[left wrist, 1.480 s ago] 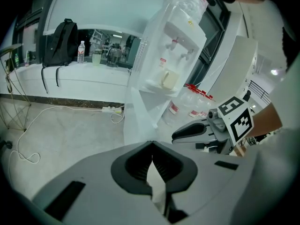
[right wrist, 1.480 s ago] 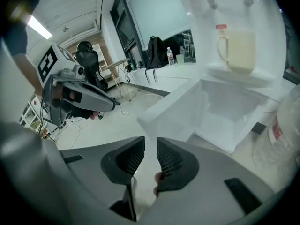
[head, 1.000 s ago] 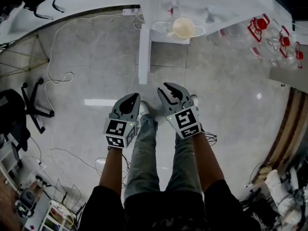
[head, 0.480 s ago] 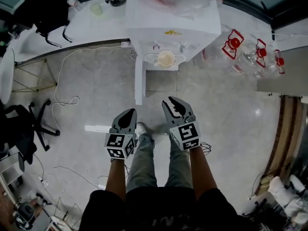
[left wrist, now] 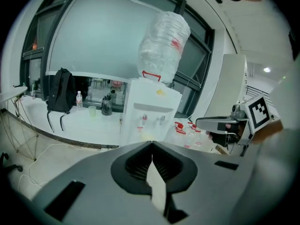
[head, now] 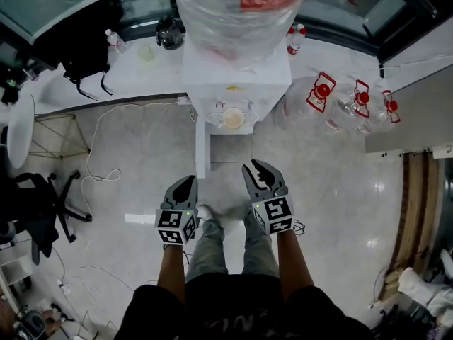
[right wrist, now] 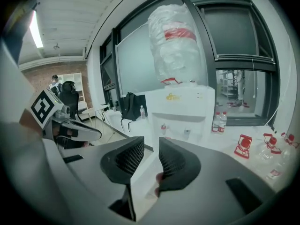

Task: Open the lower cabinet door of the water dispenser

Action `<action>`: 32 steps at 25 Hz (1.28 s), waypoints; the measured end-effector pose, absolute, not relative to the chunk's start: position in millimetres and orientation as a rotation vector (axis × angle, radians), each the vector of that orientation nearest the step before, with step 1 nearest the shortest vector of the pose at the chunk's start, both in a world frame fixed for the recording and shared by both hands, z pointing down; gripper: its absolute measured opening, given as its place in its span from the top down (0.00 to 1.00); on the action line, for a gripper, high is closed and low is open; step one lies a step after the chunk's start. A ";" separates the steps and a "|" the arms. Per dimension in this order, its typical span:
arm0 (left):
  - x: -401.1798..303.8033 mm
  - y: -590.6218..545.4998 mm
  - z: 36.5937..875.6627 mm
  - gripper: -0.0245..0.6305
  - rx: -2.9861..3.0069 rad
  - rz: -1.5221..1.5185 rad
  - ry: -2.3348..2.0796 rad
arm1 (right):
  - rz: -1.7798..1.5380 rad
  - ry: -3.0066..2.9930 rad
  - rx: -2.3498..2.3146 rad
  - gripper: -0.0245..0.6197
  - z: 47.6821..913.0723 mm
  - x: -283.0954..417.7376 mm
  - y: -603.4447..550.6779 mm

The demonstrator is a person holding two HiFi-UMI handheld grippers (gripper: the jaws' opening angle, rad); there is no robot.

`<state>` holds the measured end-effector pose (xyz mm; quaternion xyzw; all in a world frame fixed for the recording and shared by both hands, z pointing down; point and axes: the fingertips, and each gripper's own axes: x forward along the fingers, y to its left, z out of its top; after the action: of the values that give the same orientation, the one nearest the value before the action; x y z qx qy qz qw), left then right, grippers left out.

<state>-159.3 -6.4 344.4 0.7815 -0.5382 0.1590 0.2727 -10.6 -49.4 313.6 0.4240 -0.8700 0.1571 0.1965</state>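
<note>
Both grippers are being lifted and drawn back, and the water dispenser (head: 237, 76), of which only the lower front was showing in the head view a second ago, is now being seen whole with its bottle. The lower cabinet door (head: 201, 144) is being left swung out edge-on at the dispenser's left, so the opening is judged done. The left gripper (head: 185, 184) is being held with fingers pressed together on nothing, the right gripper (head: 260, 170) with fingers slightly spread and empty, neither touching the door.

White lower cabinet door (head: 201, 144) wide open
</note>
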 end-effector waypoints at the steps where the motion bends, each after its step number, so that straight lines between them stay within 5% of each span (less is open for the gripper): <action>1: -160.3 -7.3 337.1 0.95 2.104 0.425 -1.459 | 0.438 -2.437 1.201 0.80 305.9 -7.2 -50.0; 17: -158.7 -30.5 227.8 0.95 2.205 0.373 -1.563 | 0.308 -2.492 1.353 0.82 186.9 20.1 -56.2; 32: -143.7 -52.0 140.7 0.95 2.370 0.334 -1.578 | 0.220 -2.454 1.570 0.94 111.0 72.7 -62.3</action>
<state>-143.7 -52.0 140.7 0.8189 -0.5453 0.1153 0.1368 72.7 -62.3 111.0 0.5342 -0.8349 0.0749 0.1096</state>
